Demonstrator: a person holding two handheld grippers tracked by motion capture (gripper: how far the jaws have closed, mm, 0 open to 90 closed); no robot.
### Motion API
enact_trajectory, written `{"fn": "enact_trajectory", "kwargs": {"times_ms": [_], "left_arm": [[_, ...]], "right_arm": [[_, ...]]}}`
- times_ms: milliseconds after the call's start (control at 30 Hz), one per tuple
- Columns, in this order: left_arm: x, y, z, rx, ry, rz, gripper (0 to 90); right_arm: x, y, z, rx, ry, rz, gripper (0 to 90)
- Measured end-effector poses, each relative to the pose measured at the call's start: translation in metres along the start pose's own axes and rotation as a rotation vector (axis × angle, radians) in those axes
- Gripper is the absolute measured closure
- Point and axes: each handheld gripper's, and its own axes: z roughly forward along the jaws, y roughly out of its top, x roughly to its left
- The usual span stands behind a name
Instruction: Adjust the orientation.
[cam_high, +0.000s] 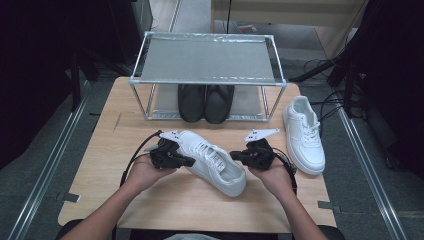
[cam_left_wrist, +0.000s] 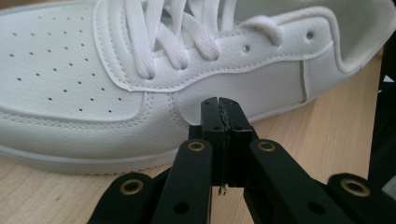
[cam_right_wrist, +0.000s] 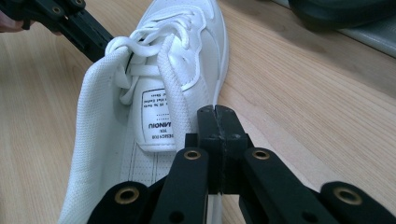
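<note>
White sneaker (cam_high: 212, 161) lies between two closed, empty hand-held grippers; right gripper view reveals its tongue label (cam_right_wrist: 156, 119).

A lab: cables (cam_high: 325, 67) and floor rails (cam_high: 45, 175) around a table (cam_high: 165, 200).

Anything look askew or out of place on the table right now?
Yes. One white sneaker lies diagonally mid-table between the shut left gripper and right gripper, while its mate lies apart at the right. The black pair sits neatly in the rack.
</note>
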Motion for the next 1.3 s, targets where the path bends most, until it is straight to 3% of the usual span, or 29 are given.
{"fn": "enact_trajectory", "kwargs": {"times_ms": [167,433,1100,1300], "left_arm": [[0.002,0.0,0.003,0.008,0.019,0.001,90.0],[0.014,-0.004,-0.004,-0.01,0.023,-0.044,90.0],[0.035,-0.01,-0.018,-0.031,0.057,-0.097,90.0],[0.04,-0.01,-0.02,-0.032,0.055,-0.107,89.0]], "right_arm": [[0.008,0.001,0.007,0.014,0.016,-0.027,90.0],[0.023,0.003,0.015,0.024,0.044,-0.067,90.0],[0.049,0.009,0.037,0.005,0.107,-0.093,90.0],[0.05,0.01,0.04,0.0,0.117,-0.091,88.4]]}}
